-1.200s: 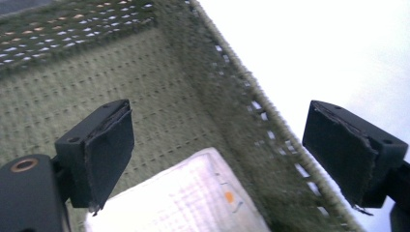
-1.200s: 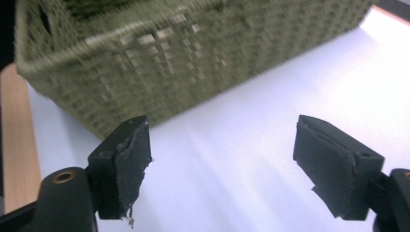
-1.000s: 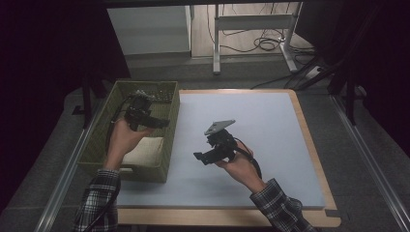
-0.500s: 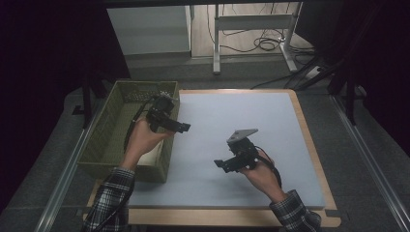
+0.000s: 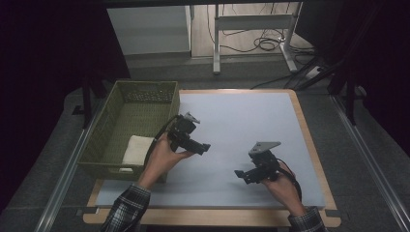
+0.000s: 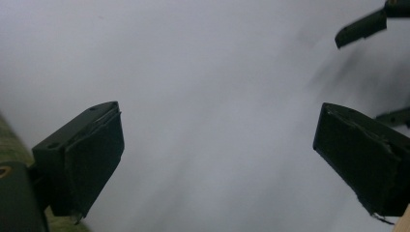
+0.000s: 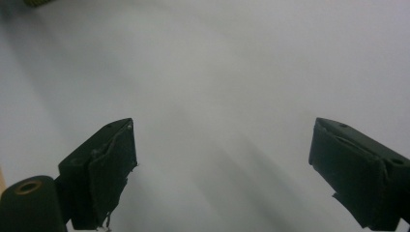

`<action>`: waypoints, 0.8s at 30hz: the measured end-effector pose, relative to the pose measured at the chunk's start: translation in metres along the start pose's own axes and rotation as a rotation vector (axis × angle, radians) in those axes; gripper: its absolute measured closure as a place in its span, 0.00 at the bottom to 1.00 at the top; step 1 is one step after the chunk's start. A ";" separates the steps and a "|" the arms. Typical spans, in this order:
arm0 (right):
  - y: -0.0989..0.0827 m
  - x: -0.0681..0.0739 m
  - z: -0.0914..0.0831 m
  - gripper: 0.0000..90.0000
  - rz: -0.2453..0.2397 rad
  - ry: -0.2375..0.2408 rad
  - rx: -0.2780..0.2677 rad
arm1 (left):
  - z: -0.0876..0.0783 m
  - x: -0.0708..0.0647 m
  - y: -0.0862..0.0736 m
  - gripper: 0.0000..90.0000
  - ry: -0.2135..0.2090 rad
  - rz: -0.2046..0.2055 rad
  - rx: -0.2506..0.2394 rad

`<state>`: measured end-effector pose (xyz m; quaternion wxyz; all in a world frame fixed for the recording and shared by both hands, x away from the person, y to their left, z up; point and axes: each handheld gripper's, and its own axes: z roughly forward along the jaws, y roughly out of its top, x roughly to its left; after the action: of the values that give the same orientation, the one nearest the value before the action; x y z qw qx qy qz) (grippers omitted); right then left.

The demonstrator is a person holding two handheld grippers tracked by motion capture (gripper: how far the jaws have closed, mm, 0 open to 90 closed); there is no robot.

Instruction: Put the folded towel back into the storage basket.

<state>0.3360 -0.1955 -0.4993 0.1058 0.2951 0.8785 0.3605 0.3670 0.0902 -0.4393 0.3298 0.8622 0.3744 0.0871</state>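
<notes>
1. Leftmost, at about nine o'clock on the counter (image 5: 232,121), stands a green basket (image 5: 109,135); a folded white cloth (image 5: 135,150) lies in its near end, against the near wall.
2. Just to the right of the basket's right wall, the left gripper (image 5: 203,147) hangs over the pale mat with its tip pointing toward three o'clock. In the left gripper view its fingers (image 6: 92,154) are spread wide with nothing but bare mat between them, and a strip of green weave shows at the lower left edge.
3. Farther right, near five o'clock, the right gripper (image 5: 240,175) sits low over the mat, pointing toward nine o'clock. Its fingers (image 7: 111,164) are likewise wide apart and empty in the right gripper view.
4. The two tips point toward each other but remain well apart.
5. Risk, as I judge it: the cloth seems loosely folded, so it could spring open or slump over the near wall if the basket gets bumped. The left forearm lies close to the basket's near right corner, and a careless sweep could nudge it.
6. A second risk: with both grippers aimed inward, a hasty move could knock them together.
7. Against the earlier frames: a second ago the left gripper was over the basket above the cloth; it has since crossed the right wall and come out over the mat.
8. The right gripper has drifted from near the mat's middle toward the near right. The cloth has stayed put in the basket.
</notes>
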 end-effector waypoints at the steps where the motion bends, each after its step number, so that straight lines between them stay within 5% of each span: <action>1: -0.004 -0.002 -0.001 0.10 0.002 -0.004 0.001 | 0.001 -0.007 -0.002 0.05 0.063 0.042 0.006; 2: -0.008 -0.003 -0.002 0.10 0.004 -0.006 0.001 | 0.001 -0.015 -0.003 0.05 0.136 0.089 -0.003; 3: -0.012 -0.005 -0.003 0.10 0.006 -0.005 0.000 | 0.001 -0.020 -0.004 0.05 0.153 0.104 -0.012; 6: -0.021 -0.008 -0.005 0.09 0.021 -0.013 0.001 | 0.003 -0.032 -0.007 0.04 0.011 0.047 -0.037; 7: -0.025 -0.010 -0.006 0.09 0.026 -0.012 0.002 | 0.006 -0.038 -0.009 0.05 -0.001 0.061 -0.037; 18: -0.053 -0.016 -0.019 0.09 0.057 -0.045 -0.026 | 0.047 -0.057 -0.029 0.04 -0.067 0.056 -0.027; 24: -0.063 -0.019 -0.020 0.08 0.063 -0.055 -0.029 | 0.074 -0.062 -0.049 0.04 -0.041 0.060 -0.008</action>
<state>0.3157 -0.2537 -0.5295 0.1227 0.3308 0.8602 0.3681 0.3236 0.0341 -0.5215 0.3384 0.8733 0.3411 0.0807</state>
